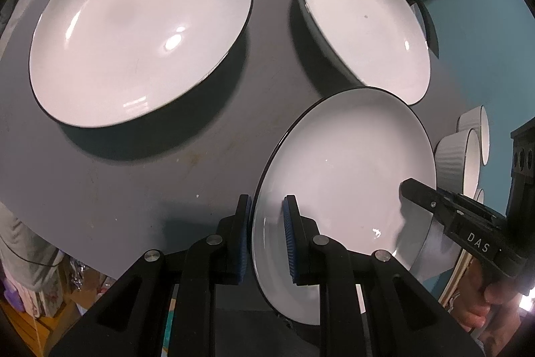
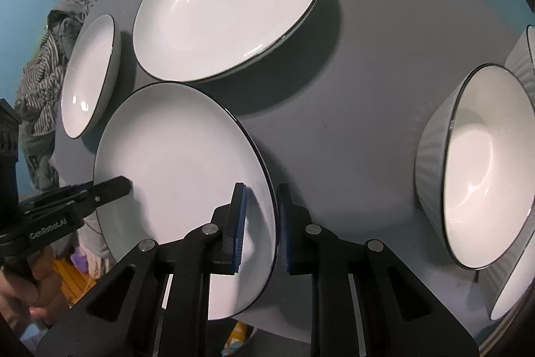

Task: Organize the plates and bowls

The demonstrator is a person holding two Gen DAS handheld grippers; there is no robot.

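Over the grey table point(image 1: 140, 176), the left gripper point(image 1: 265, 243) pinches the near plate point(image 1: 347, 163) by its left rim while the right gripper point(image 2: 260, 226) has its pads around the opposite rim, seemingly gripping. The plate looks raised and tilted between them, mid-carry. Next comes stacking it, probably on the large plate point(image 2: 230, 9), with the ribbed bowls point(image 2: 485, 169) staying at right.

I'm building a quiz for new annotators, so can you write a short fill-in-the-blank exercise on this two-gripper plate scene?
1. The left gripper and the right gripper grip opposite rims of one ____.
2. The gripper pads are coloured ____.
3. The table surface is ____.
4. The bowl near the right gripper has a ____ outer wall.

Missing words: plate; blue; grey; ribbed
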